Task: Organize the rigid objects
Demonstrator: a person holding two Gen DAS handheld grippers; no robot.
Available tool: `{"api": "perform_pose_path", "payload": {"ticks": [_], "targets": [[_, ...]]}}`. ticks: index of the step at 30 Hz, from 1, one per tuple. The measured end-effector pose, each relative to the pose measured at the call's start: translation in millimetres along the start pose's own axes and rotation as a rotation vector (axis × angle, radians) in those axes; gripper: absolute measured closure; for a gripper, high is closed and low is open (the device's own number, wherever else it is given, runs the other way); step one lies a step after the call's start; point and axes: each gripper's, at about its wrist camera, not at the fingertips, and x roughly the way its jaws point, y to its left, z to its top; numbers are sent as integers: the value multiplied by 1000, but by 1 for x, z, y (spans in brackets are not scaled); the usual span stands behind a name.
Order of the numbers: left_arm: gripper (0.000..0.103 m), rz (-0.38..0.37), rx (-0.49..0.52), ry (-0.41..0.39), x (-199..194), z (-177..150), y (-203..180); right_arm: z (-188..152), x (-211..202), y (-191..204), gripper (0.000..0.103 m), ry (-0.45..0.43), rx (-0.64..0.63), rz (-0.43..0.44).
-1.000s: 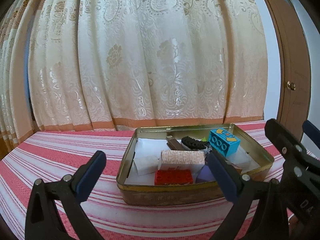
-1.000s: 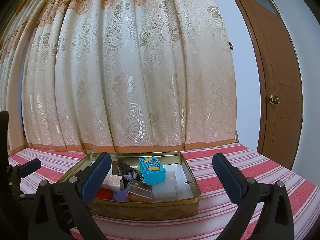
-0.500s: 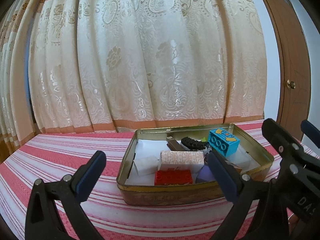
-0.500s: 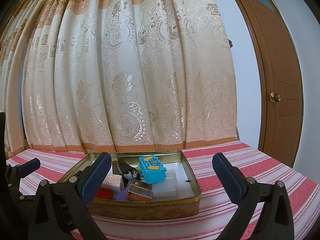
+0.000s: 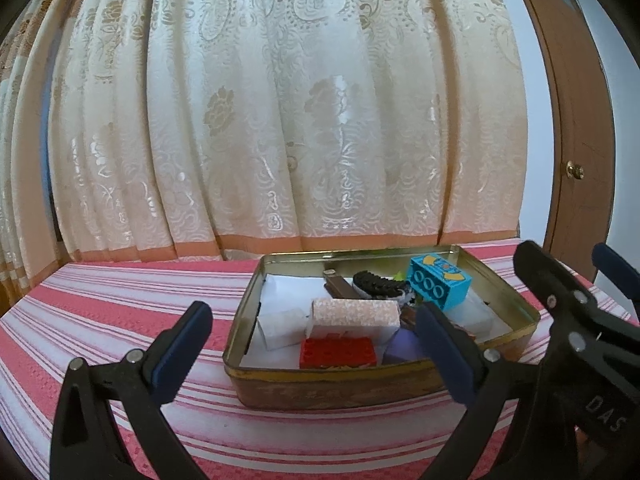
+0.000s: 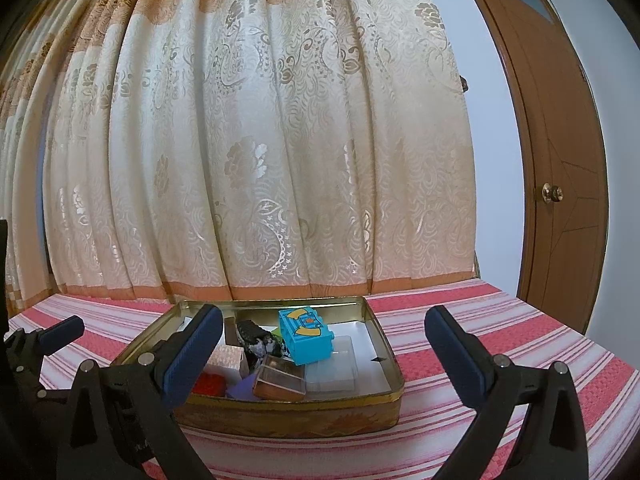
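A shallow gold tin (image 5: 516,312) sits on the red-and-white striped surface (image 5: 120,312), toward its far edge below the cream curtain (image 5: 280,120), and the small rigid things all lie inside it; none shows loose on the cloth, so they already sit gathered as the task would want, though one moment cannot say whether more sorting inside remains. A turquoise toy brick (image 6: 306,340) rests tilted on top near the tin's far right part, a red brick (image 5: 338,352) against the near wall, a pink patterned box (image 5: 354,312) just behind it, a clear plastic case (image 6: 330,374) and a brown-tinted case (image 6: 278,382) toward the near right. All look light, hard and stiff. The bricks should take a grip across their flat sides. The clear cases look slick and thin, likely to skid or crack under a hard squeeze, so their short edges seem safer. The left tongs (image 5: 312,344) are spread wide and hold nothing, level with the tin's near wall; the right tongs (image 6: 324,348) are equally wide and empty, before its near right corner.
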Motion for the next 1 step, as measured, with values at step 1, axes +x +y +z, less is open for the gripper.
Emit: {"api": "perform_pose_path", "payload": {"ticks": [1], "targets": [[0, 3, -2, 2, 1, 0, 0, 0, 1, 0, 1, 1, 0, 0]]}}
